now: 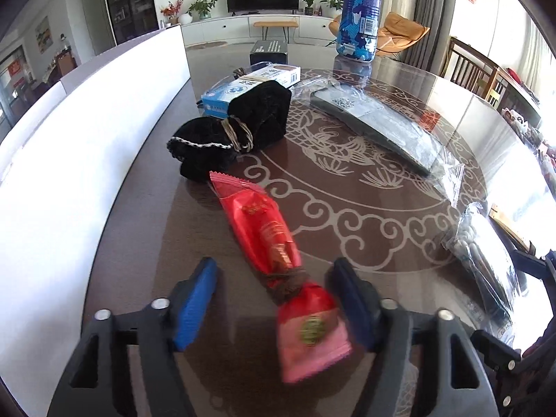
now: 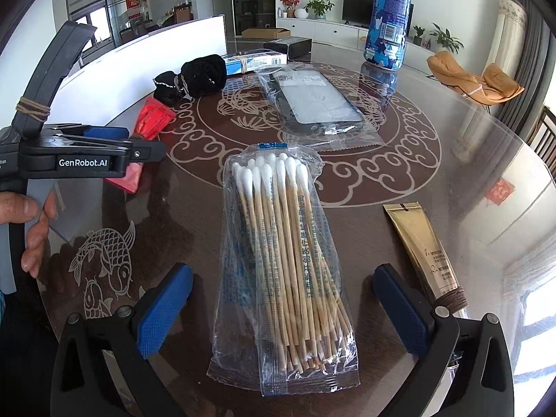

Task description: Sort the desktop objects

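A red snack packet tied with brown string lies on the round glass-topped table. My left gripper is open, its blue pads on either side of the packet's near end, apart from it. My right gripper is open around a clear bag of cotton swabs, pads apart from it. The left gripper also shows side-on in the right wrist view, over the red packet.
A black velvet pouch, a blue box, a bagged grey item, a black box and a blue camouflage bottle lie further back. A gold tube lies right. A white panel borders the left.
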Available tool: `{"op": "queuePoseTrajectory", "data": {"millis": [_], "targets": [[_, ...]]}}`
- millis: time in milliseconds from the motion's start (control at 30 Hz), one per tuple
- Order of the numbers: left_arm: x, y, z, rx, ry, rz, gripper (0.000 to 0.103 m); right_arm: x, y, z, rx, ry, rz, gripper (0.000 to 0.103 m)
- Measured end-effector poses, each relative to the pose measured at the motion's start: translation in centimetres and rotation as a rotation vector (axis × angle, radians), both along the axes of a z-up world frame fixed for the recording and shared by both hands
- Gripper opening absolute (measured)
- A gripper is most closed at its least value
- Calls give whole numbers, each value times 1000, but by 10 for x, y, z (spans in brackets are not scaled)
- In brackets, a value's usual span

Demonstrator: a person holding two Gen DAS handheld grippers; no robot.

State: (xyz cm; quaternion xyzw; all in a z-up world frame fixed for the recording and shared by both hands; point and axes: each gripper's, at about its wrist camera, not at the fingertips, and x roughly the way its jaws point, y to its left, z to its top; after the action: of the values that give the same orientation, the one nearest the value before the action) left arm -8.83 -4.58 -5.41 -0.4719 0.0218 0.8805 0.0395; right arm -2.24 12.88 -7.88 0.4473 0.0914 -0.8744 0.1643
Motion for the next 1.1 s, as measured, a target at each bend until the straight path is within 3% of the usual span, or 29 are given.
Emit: {"op": "queuePoseTrajectory", "data": {"millis": [33,100,200,333,367,400,433,500,567,767,900,1100], "targets": [[1,-6,2,-1,-4,-1,33,0,0,0,0,0,0,103],[5,-19,4,42,-25,-14,25,0,0,0,0,0,0,103],[19,-32,6,106,-71,-81,25,0,0,0,0,0,0,103],[36,-38,6,56,-72,-104,27,0,0,0,0,0,0,103],[36,-39,6,66,-71,-98,29,0,0,0,0,0,0,103],[36,-38,6,78,-71,-103,39,0,0,0,0,0,0,103],[36,-35,5,79,-71,-110,58,0,0,0,0,0,0,103],[31,-28,1,25,-71,-105,77,-1,0,0,0,0,0,103],[29,-20,-1,-27,-66,-120,77,-1,0,0,0,0,0,103],[28,-17,-1,-17,-66,-120,79,0,1,1,-1,3,-8,103],[27,-20,-5,-17,-78,-95,96,0,1,1,-1,3,-8,103],[27,-19,-6,-17,-80,-89,97,0,1,1,-1,3,-8,103]]}}
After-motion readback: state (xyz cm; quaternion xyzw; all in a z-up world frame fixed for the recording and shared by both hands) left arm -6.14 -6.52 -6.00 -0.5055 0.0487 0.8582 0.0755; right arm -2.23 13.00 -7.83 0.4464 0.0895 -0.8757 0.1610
